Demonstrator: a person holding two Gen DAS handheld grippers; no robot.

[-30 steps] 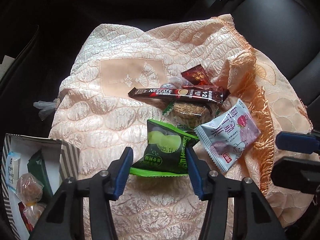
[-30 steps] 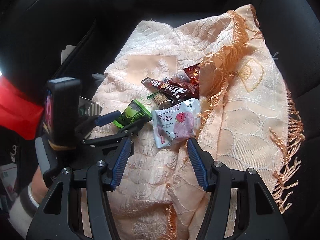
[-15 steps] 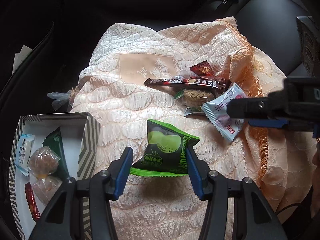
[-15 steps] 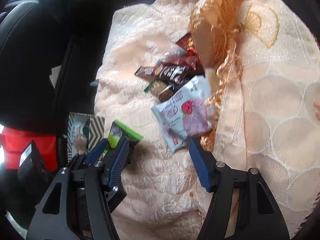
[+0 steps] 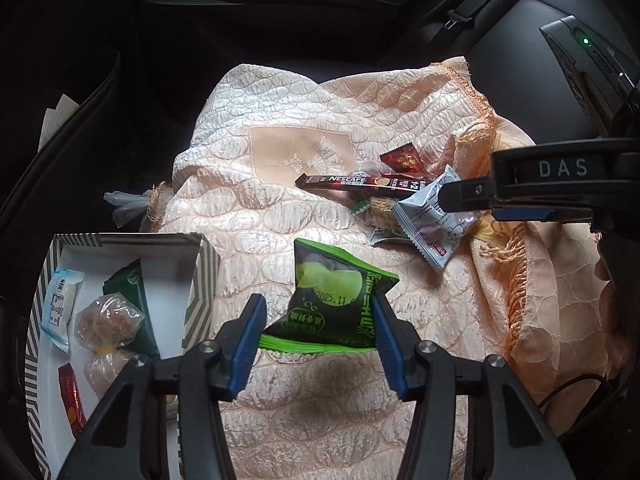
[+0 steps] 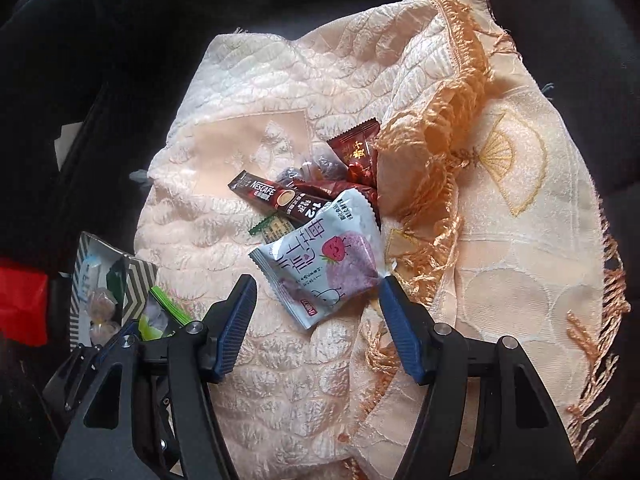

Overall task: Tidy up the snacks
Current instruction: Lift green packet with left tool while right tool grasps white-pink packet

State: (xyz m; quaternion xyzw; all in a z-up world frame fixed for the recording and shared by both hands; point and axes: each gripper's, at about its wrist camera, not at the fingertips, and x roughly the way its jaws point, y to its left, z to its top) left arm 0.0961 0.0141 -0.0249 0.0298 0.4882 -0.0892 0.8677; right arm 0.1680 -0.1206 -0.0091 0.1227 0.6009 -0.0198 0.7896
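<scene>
My left gripper is shut on a green snack packet, held just above the peach quilted cloth. To its left stands a striped box holding several snacks. My right gripper points down over a pale blue strawberry packet. Its jaws are opening, and the packet lies between them without the pads touching it. In the left wrist view its fingers hang over that packet. A Nescafe stick and a dark red sachet lie behind it.
The cloth covers a black car seat. A fringed fold rises right of the snack pile. A biscuit pack sits under the stick. The striped box and the left gripper show at lower left in the right wrist view.
The left gripper has lifted the green packet out of the pile and toward the box. The right gripper has come down over the pale blue packet and spread its jaws wider.
</scene>
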